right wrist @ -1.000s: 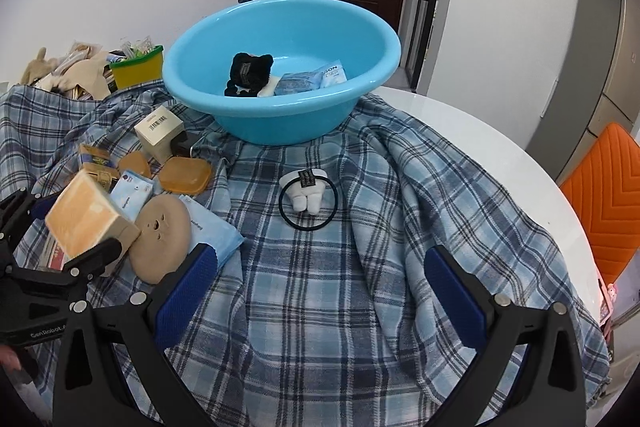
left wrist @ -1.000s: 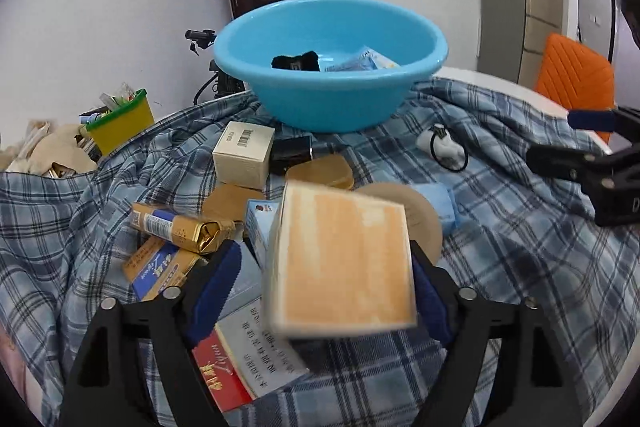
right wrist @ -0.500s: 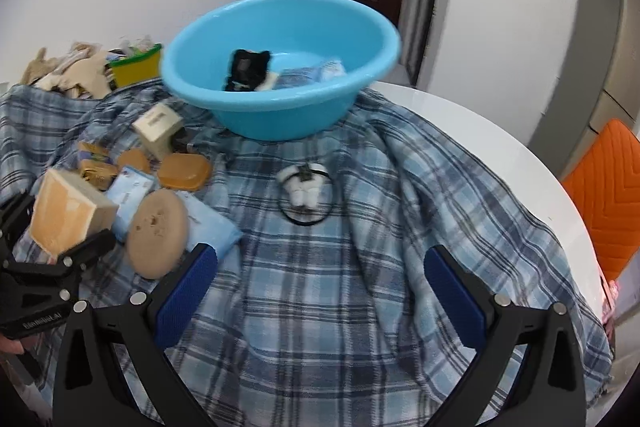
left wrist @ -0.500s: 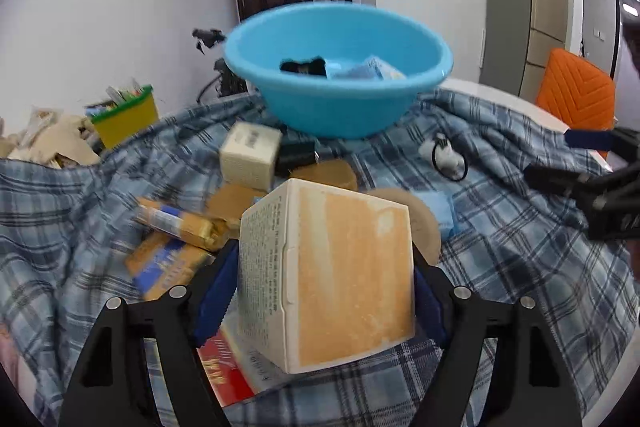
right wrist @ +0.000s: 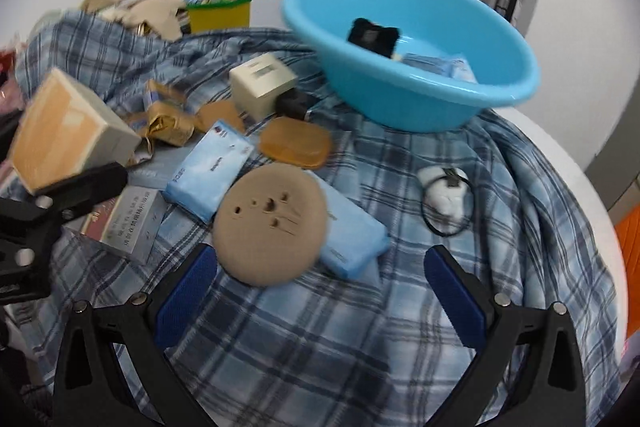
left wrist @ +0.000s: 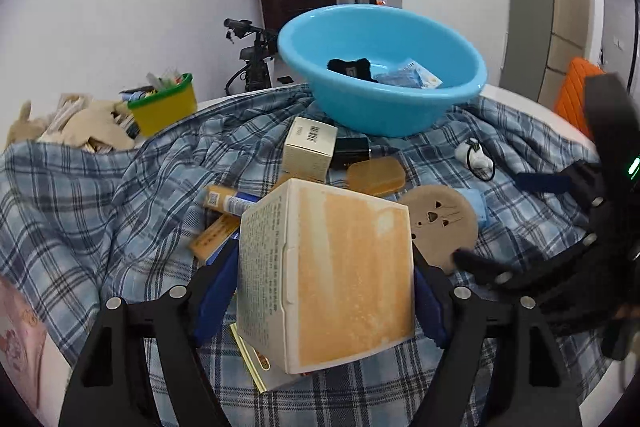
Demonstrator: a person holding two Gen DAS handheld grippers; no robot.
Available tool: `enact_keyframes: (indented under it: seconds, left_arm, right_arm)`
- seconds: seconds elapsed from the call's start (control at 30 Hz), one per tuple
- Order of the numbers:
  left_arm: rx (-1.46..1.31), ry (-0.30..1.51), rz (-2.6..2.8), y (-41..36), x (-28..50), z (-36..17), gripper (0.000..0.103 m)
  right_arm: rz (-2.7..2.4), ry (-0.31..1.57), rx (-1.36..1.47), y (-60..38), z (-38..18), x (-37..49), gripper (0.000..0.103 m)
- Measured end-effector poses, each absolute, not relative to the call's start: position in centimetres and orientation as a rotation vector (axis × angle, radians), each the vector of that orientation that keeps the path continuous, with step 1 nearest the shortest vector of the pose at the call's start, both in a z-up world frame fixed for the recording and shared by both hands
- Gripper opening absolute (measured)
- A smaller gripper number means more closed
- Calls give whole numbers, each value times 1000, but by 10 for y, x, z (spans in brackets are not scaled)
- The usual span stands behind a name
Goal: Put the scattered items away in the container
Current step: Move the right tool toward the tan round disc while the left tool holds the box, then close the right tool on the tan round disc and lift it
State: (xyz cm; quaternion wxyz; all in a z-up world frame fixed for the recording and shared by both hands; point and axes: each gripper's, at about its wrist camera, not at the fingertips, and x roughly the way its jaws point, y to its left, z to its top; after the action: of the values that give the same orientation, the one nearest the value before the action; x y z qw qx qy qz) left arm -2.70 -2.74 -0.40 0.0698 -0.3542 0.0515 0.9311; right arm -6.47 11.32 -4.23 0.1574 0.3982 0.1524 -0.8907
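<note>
Left hand-held gripper (left wrist: 324, 291) clamps an orange-faced box (left wrist: 332, 275) between its blue pads, lifted above the plaid-covered bench (right wrist: 360, 347). Right hand-held gripper (right wrist: 320, 291), jaws wide apart and empty, hangs over a round tan disc (right wrist: 270, 223). Beyond the clutter sits the blue basin (right wrist: 408, 47).

I held the orange-faced white box (left wrist: 326, 273) tilted above the cloth; the blue basin (left wrist: 384, 67) sat beyond, holding a black item (left wrist: 350, 67).
</note>
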Motion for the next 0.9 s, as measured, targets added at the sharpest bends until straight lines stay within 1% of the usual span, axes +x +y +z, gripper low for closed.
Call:
enact_keyframes:
  seconds: [0.17,0.3,0.57,0.6,0.63,0.67,0.77,0.9]
  left_arm:
    - [-1052,154,2815,-33,-25,-1,79]
    - [-1071,123,2796,-39,-26,-3,79]
    - [-1090,117,2787,-42,-25,-9,79]
    - [-1095,118,2784,-42,-25,-10,79]
    - [-1096,117,2784,-42,-25,-10,79]
    - [-1097,116,2783,-43,-25,-10,79]
    - [-1102,122,2781,-42,-25,-11,79]
    - [-1100,131,2770,-38,-23,-11,79]
  right_arm:
    - [-2517,615,1158,88,-56,-69,103]
    - [-2480,711,1192,77,-67,-73,103]
    - [-2474,762,1196,68,-68,-77,103]
    - [-2474,760,1197,67,-68,-76,101]
    - [-2468,742,1200,67,-67,-75,95]
    - [-2448,695,1215,68,-65,-75,79]
    - [-2458,577,1263,75,-62,-77,77]
    - [-2470,506,1249,85,-55,-75,76]
